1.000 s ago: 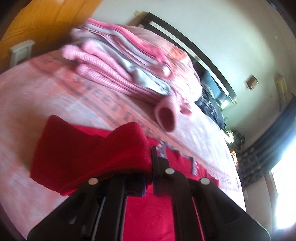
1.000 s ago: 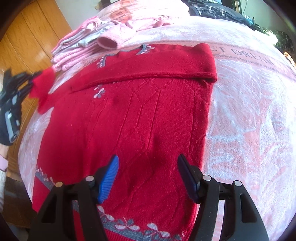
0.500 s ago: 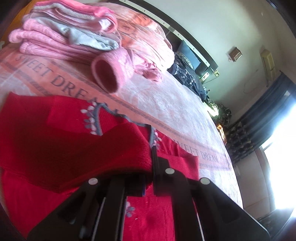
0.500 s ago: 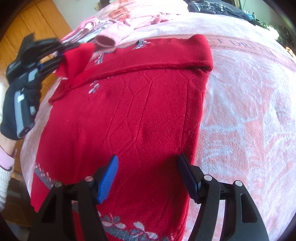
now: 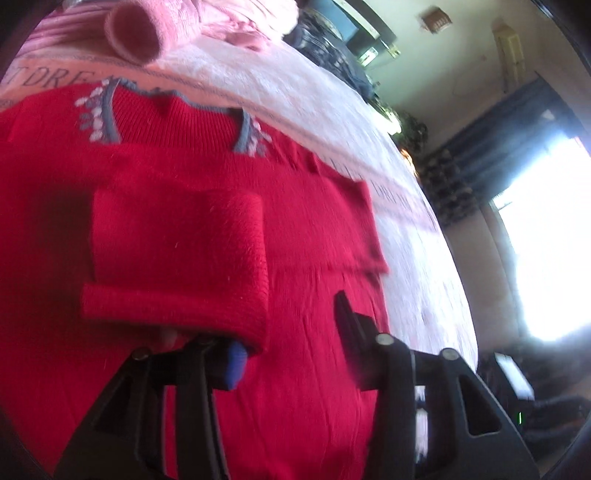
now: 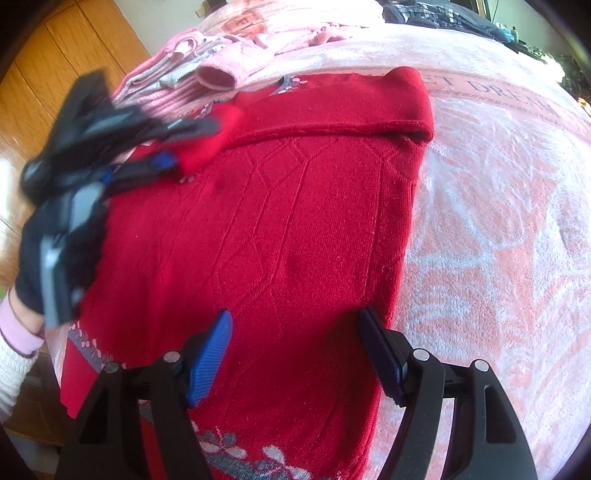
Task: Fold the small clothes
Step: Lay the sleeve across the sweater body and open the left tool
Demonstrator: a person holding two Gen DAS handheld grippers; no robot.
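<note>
A red knitted sweater (image 6: 295, 221) lies flat on a pink blanket (image 6: 498, 221), its neckline (image 5: 110, 110) with grey trim at the far side. One sleeve (image 6: 351, 107) is folded across the chest. The other sleeve's cuff (image 5: 177, 251) lies over the chest, draped on one finger of my left gripper (image 5: 288, 332), whose jaws stand wide apart. In the right wrist view, my left gripper (image 6: 184, 142) reaches in from the left, held by a gloved hand (image 6: 48, 258). My right gripper (image 6: 295, 332) hovers open over the sweater's lower body, gripping nothing.
A stack of folded pink and grey clothes (image 6: 177, 85) with a rolled pink cuff (image 5: 136, 33) sits at the bed's far side. Dark clothes (image 6: 443, 14) lie beyond. A wooden wardrobe (image 6: 55, 74) stands left. A bright window (image 5: 546, 240) is on the right.
My left gripper carried the sleeve cuff inward over the sweater's chest, then opened. The cuff now rests loose over one finger. My right gripper stayed open, hardly moving.
</note>
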